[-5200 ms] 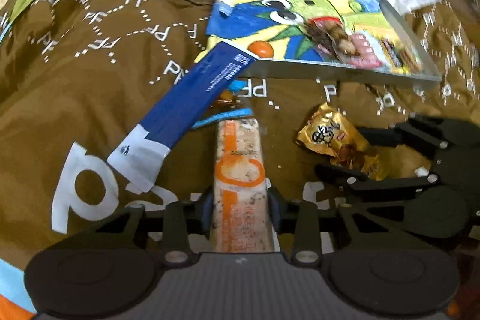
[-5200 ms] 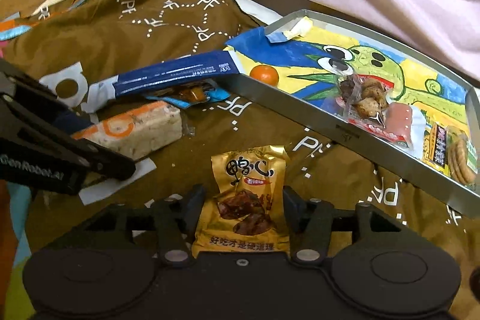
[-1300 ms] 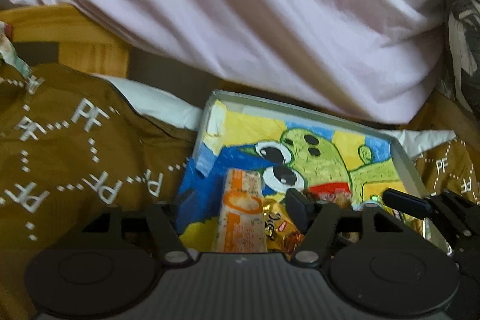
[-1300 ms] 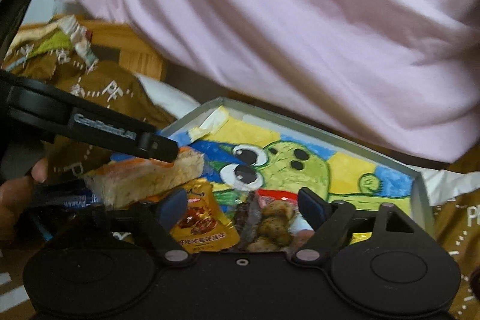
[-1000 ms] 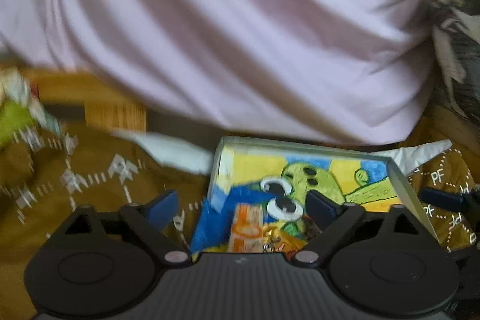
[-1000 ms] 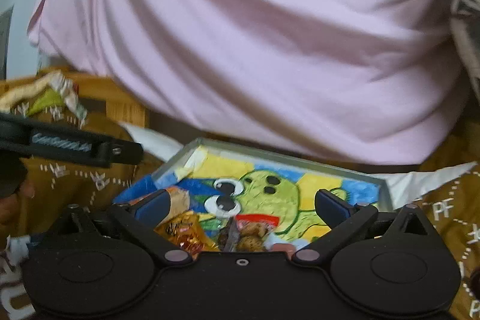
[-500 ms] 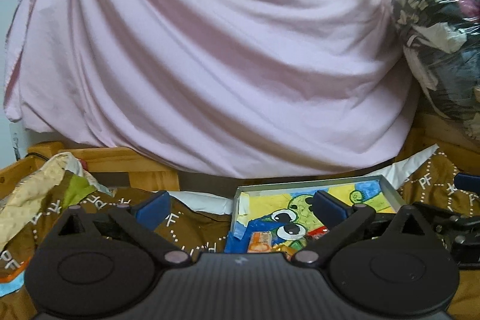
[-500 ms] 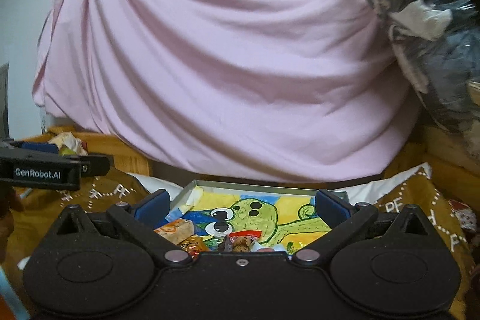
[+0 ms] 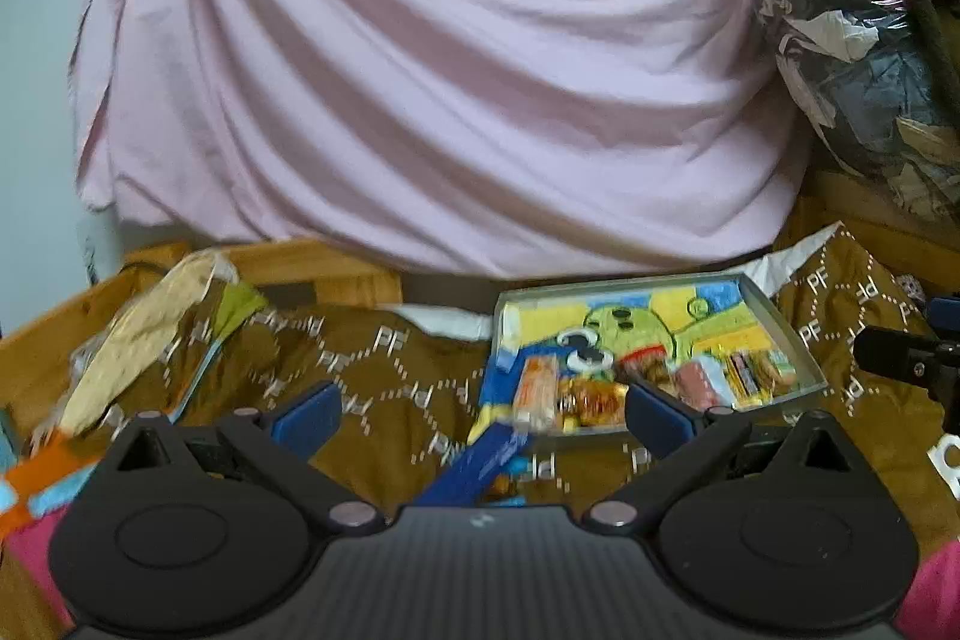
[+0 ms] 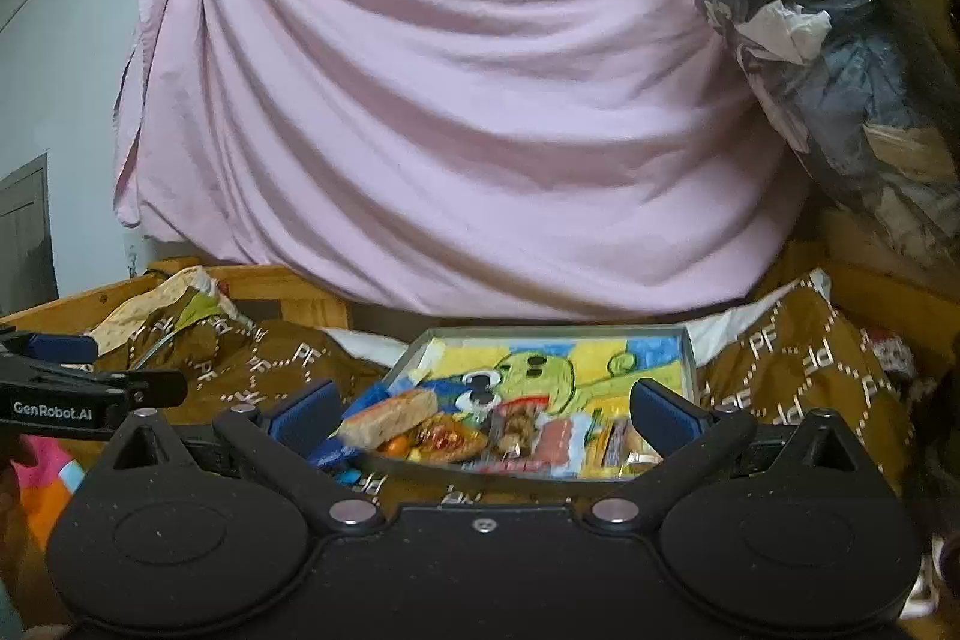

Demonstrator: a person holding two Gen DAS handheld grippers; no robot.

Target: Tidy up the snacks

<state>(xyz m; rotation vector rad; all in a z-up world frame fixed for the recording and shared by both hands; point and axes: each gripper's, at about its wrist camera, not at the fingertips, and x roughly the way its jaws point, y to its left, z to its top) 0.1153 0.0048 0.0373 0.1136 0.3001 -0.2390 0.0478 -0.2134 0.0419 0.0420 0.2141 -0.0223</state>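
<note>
Count: two grippers, one tray, several snack packets. Left gripper [image 9: 480,409] fills the bottom of the left wrist view, tongs spread wide, nothing between the blue pads [image 9: 306,415]. Right gripper [image 10: 483,409] sits at the bottom of the right wrist view, tongs equally spread and empty.

One grey-rimmed tray [image 9: 780,328], lower centre-right of the left wrist view, floor printed with a green cartoon creature on yellow and blue. It rests on a brown quilt [image 9: 372,370] with white "PF" lettering.

In the tray, along its near edge: one orange-and-white bar [image 9: 536,391] at the left end, one gold pouch [image 9: 591,400] touching it, then a clear pack of brown pieces, a pink-red packet [image 9: 690,379] and a biscuit pack [image 9: 756,367] further right. Small items are blurred; exact total cannot be told. One long blue packet [image 9: 480,463] lies on the quilt, outside the tray, just below its near left corner.

Background: a pink sheet [image 9: 420,70] across the upper frame; a clear bag of clothes [image 9: 852,58] at upper right.

Versus 5.2 s ago: the bar was then pinched in the left tongs and the gold pouch in the right, both on the quilt. Both now lie in the tray, and both grippers have pulled back and up. The blue packet has stayed on the quilt.
</note>
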